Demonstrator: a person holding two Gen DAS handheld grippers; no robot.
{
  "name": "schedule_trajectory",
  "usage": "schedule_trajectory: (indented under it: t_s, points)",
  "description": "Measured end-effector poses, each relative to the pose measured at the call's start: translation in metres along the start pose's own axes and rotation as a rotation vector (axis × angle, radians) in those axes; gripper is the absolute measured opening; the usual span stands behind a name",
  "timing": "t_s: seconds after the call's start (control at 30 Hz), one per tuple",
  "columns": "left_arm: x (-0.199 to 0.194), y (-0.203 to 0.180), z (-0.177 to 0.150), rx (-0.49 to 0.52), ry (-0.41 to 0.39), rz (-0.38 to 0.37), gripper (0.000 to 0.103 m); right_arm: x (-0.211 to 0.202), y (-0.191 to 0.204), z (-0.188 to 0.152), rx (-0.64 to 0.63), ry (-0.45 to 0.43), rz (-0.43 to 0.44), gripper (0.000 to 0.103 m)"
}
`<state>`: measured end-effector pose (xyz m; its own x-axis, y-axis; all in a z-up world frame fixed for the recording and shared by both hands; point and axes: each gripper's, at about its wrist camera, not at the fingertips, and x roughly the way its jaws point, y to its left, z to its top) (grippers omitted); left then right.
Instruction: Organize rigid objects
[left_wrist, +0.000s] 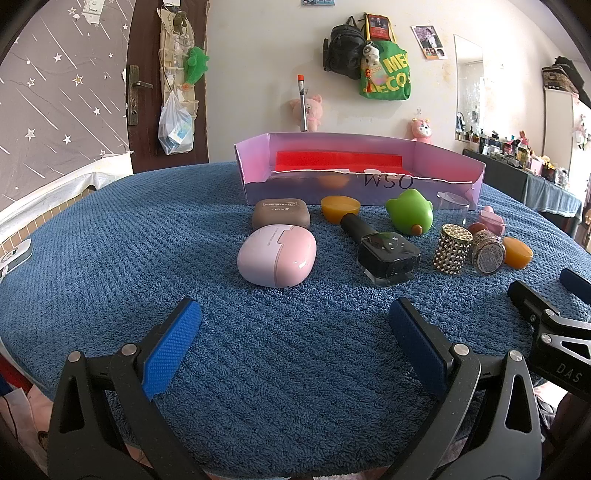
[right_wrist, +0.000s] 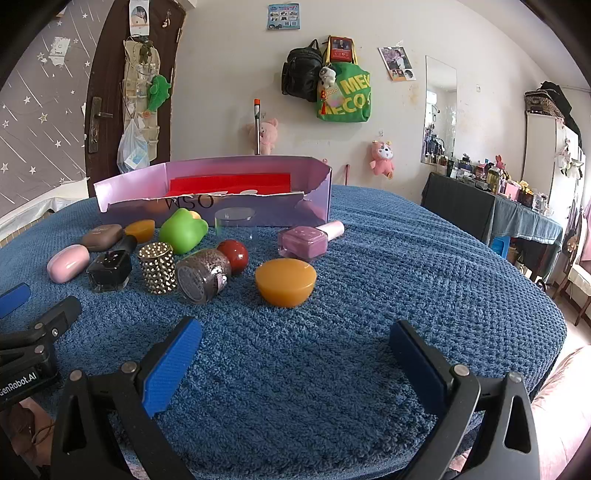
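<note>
A purple cardboard box (left_wrist: 388, 182) (right_wrist: 258, 212) with a red insert stands at the back of the blue towel. In front of it lie a pink egg-shaped case (left_wrist: 277, 255) (right_wrist: 68, 263), a brown eyeshadow case (left_wrist: 281, 213), a black polish bottle (left_wrist: 382, 249) (right_wrist: 110, 267), a green frog toy (left_wrist: 409, 211) (right_wrist: 183, 229), a studded gold jar (left_wrist: 451, 248) (right_wrist: 157, 267), a glittery jar (right_wrist: 204, 280), a red ball (right_wrist: 234, 254), orange half-domes (right_wrist: 286, 281) (left_wrist: 340, 208), a purple polish bottle (right_wrist: 306, 240) and a clear cup (right_wrist: 235, 221). My left gripper (left_wrist: 293, 325) and right gripper (right_wrist: 295, 349) are open and empty, low over the towel.
The towel-covered table (right_wrist: 406, 277) drops off at the right. A dresser with bottles (right_wrist: 491, 184) stands by the right wall. Bags and plush toys (left_wrist: 384, 70) hang on the far wall. A door (left_wrist: 147, 92) is at the left.
</note>
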<state>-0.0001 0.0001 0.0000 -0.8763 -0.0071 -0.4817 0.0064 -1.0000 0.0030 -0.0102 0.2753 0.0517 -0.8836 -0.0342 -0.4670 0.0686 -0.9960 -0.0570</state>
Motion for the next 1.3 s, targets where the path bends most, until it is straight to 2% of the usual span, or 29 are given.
schedule_trajectory:
  t_s: [1.3]
  points:
    - [0.0,0.0,0.0001,-0.001,0.0,0.003,0.103,-0.0019,-0.0031,0.0006,0.01,0.0,0.008,0.103]
